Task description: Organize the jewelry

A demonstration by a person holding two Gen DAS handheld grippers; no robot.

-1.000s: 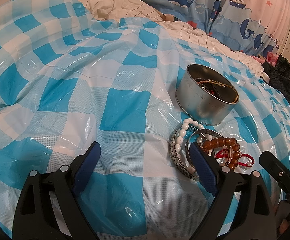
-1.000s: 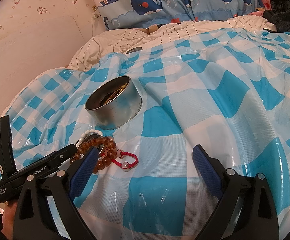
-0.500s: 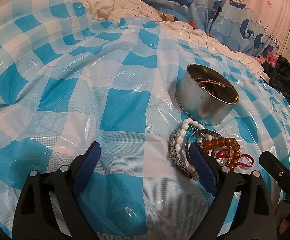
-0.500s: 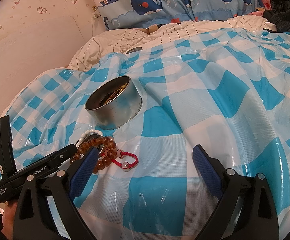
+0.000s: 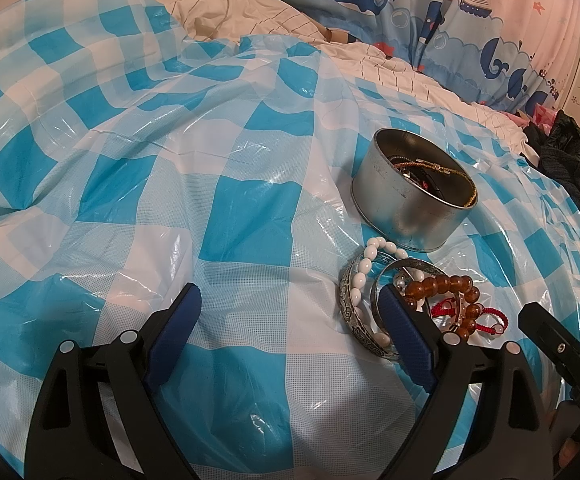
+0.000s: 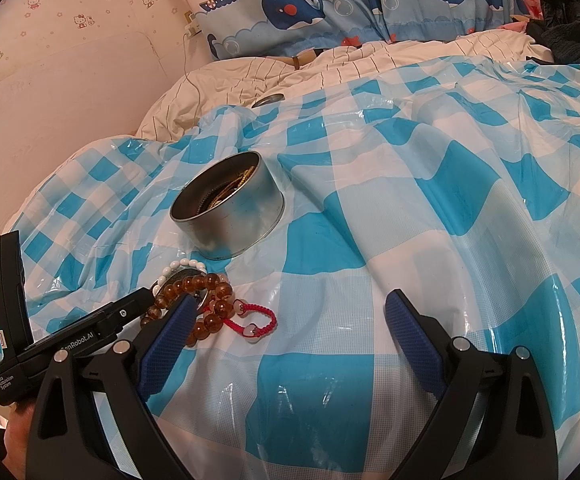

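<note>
Bracelets (image 5: 406,296) lie heaped on the checked sheet (image 5: 170,200) just beside the tin (image 5: 410,196), which already holds some jewelry, so each transfer looks short. Left gripper (image 5: 290,328) and right gripper (image 6: 290,328) both hover with jaws spread wide and empty, likely ready to pick from the pile.

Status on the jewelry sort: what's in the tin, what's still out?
Done: round metal tin already holds a few pieces. In hand: nothing; left gripper and right gripper open. Left: white bead bracelet, silver bangles, amber bead bracelet, red cord bracelet.
</note>
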